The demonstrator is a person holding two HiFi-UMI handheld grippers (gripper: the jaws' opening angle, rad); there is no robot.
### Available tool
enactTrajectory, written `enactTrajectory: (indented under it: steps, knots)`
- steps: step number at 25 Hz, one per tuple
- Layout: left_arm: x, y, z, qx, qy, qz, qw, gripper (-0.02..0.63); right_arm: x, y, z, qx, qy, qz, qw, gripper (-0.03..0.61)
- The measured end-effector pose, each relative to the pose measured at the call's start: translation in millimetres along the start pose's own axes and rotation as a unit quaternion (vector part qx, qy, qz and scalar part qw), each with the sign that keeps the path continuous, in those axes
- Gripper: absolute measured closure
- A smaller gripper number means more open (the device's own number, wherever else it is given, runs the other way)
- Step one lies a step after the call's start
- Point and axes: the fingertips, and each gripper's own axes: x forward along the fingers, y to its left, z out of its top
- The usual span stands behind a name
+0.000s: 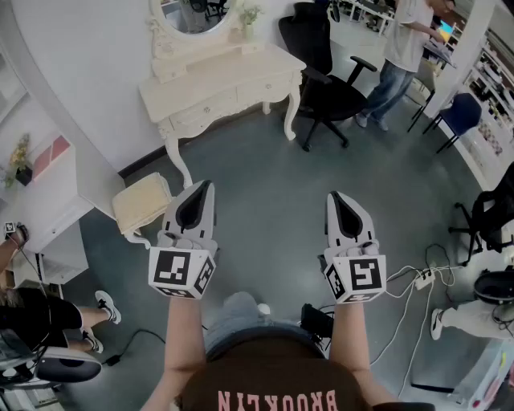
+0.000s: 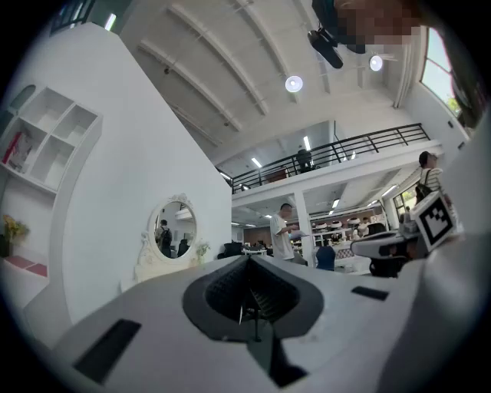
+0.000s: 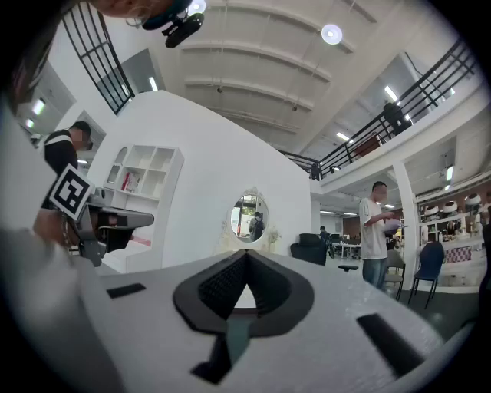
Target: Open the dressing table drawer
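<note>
The cream dressing table (image 1: 217, 84) stands against the white wall at the far side of the floor, its front drawers (image 1: 205, 108) closed, an oval mirror (image 1: 197, 12) above it. My left gripper (image 1: 206, 185) and right gripper (image 1: 334, 195) are held side by side in mid-air, well short of the table and pointing toward it. Both are shut with nothing between the jaws. In the left gripper view the mirror (image 2: 175, 228) shows far beyond the left gripper (image 2: 247, 258). In the right gripper view the mirror (image 3: 247, 217) lies straight past the right gripper (image 3: 245, 252).
A cushioned cream stool (image 1: 143, 205) stands left of my left gripper. A black office chair (image 1: 325, 92) sits right of the table. A person (image 1: 401, 52) stands at the far right. Cables and a power strip (image 1: 422, 277) lie on the floor at right. White shelving (image 1: 48, 201) is at left.
</note>
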Motion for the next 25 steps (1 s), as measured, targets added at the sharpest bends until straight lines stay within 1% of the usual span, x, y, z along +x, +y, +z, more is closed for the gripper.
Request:
enactTrajectory:
  steps: [5, 10, 14, 19, 25]
  knots:
    - [7, -3, -5, 0.001, 0.002, -0.001, 1.0000, 0.609, 3, -2, -4, 0.007, -0.003, 0.007, 1.000, 0.580]
    - [19, -6, -7, 0.001, 0.000, -0.003, 1.0000, 0.609, 9, -3, -9, -0.002, -0.003, 0.014, 1.000, 0.580]
    - [34, 1, -12, 0.003, 0.004, -0.007, 1.0000, 0.609, 25, 0, -11, 0.003, -0.011, 0.028, 1.000, 0.580]
    - [67, 28, -22, 0.002, 0.004, -0.009, 0.9999, 0.609, 69, -2, -19, 0.001, -0.005, 0.031, 1.000, 0.580]
    - [131, 79, -37, -0.010, 0.006, -0.015, 0.9998, 0.609, 148, -2, -25, -0.007, 0.003, 0.035, 0.999, 0.580]
